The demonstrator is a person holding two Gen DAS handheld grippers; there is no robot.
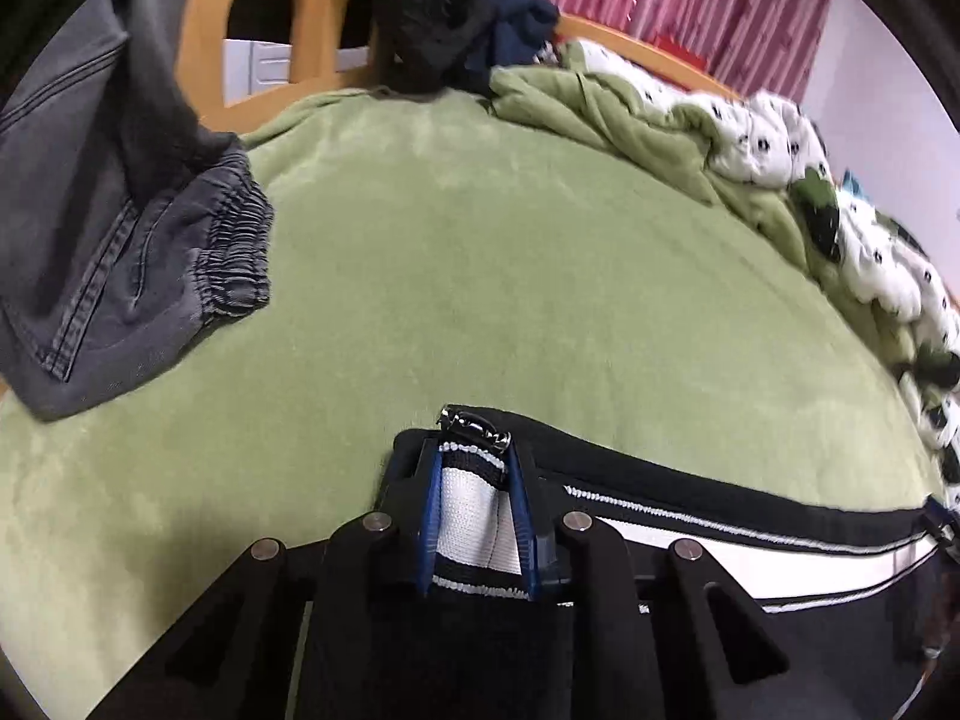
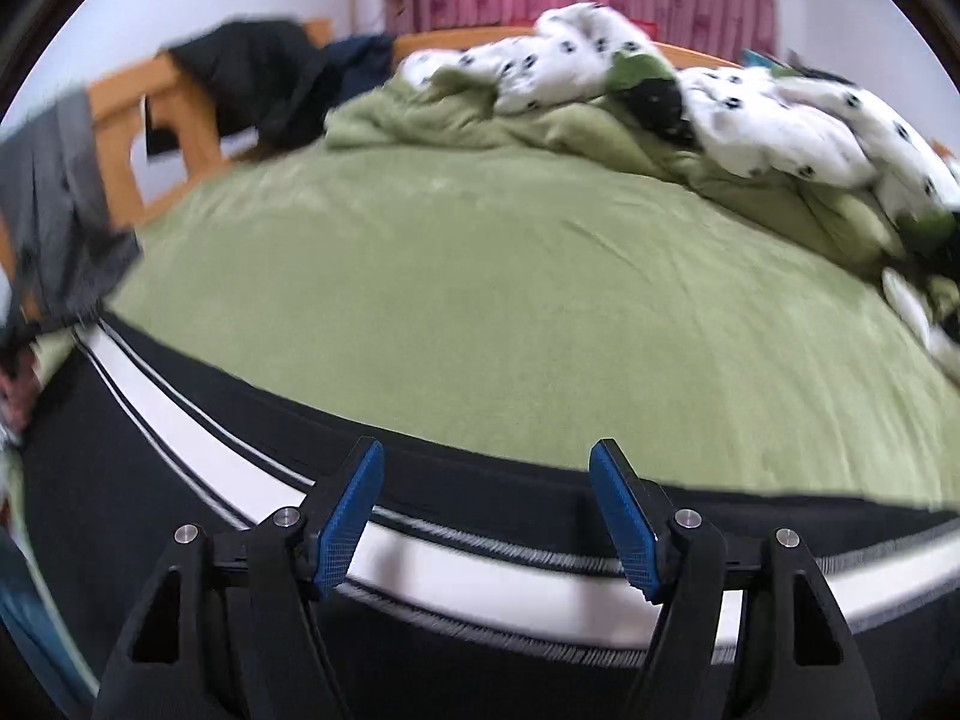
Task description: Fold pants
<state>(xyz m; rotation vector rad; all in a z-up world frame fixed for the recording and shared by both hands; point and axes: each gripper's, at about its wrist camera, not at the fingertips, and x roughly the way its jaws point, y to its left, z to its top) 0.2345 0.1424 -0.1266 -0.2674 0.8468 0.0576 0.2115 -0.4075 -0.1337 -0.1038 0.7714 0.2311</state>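
Note:
Black track pants with a white side stripe (image 1: 750,552) lie along the near edge of the green bed. My left gripper (image 1: 474,456) is shut on the pants' striped end, a zipper pull showing above the blue pads. In the right wrist view the same pants (image 2: 180,420) stretch across the bottom. My right gripper (image 2: 486,456) is open, its blue pads (image 2: 351,516) spread over the white stripe and holding nothing.
The green bed sheet (image 1: 480,270) fills the middle. Grey jeans (image 1: 120,240) hang at the left. A rumpled green and white spotted duvet (image 2: 690,108) lies at the far right. Dark clothes (image 1: 432,12) drape over the wooden bed frame (image 2: 120,138). Pink curtains hang behind.

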